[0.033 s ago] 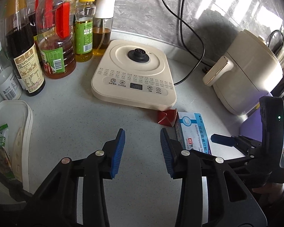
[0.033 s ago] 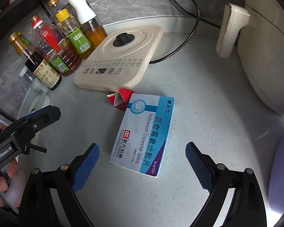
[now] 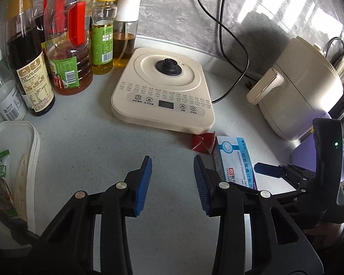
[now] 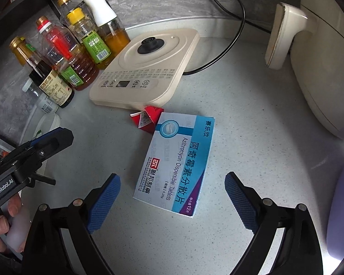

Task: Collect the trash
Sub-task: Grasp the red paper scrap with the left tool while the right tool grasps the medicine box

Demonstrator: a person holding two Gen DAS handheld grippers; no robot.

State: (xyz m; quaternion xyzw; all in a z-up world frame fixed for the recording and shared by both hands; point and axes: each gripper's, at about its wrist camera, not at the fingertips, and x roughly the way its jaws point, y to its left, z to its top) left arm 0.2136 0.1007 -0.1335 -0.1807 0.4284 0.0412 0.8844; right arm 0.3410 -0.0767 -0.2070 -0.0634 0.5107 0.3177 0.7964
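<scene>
The medicine box lies flat on the tabletop, touching the red wrapper. The right tool is opening wide around its near end. The left tool is closing, empty.

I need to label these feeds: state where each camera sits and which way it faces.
Left wrist: on the left gripper, jaws closing on nothing, facing the cooker base; right gripper at right.
Right wrist: on the right gripper, jaws opening, over the medicine box; hand at left.
Shared: box, red carton, cooker base.
</scene>
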